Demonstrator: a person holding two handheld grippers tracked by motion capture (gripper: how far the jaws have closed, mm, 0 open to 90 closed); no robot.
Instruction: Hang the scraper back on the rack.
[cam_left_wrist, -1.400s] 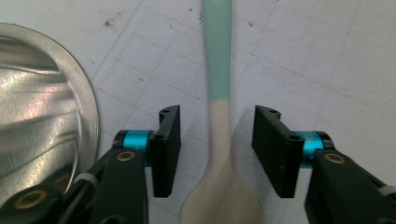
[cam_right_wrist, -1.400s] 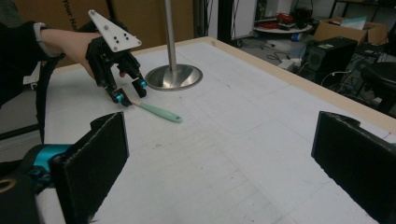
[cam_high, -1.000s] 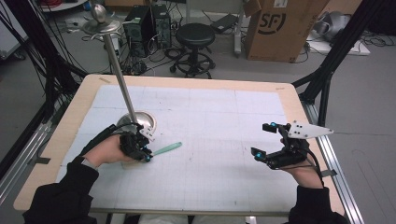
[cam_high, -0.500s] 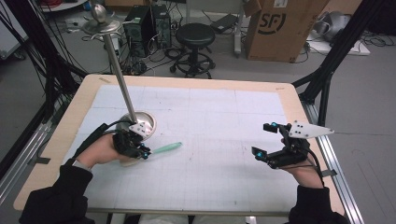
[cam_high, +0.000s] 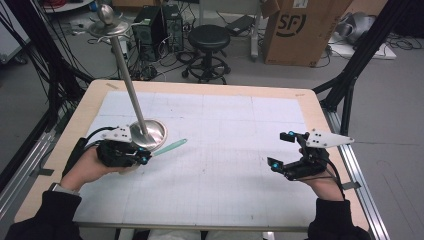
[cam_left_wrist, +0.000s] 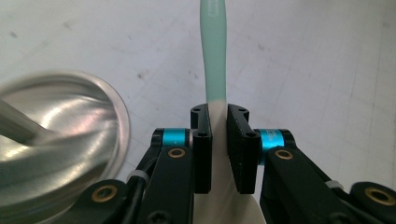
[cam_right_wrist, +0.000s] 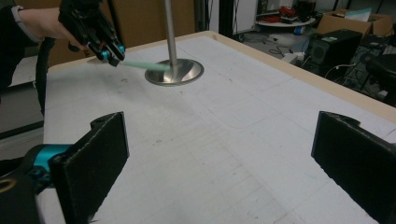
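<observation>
The left gripper (cam_high: 142, 159) clamps the white end of a mint-green stick (cam_high: 169, 147), whose green end juts out toward the middle of the table (cam_high: 225, 200), lifted off the surface. In the left gripper view the stick (cam_left_wrist: 213, 56) runs up between the narrowed jaws. Just beside it stands the round base of a steel stand (cam_high: 148, 133), its pole leaning up to a small top plate. The right gripper (cam_high: 280, 150) hovers well apart near the table's right edge, jaws spread wide with nothing between them.
</observation>
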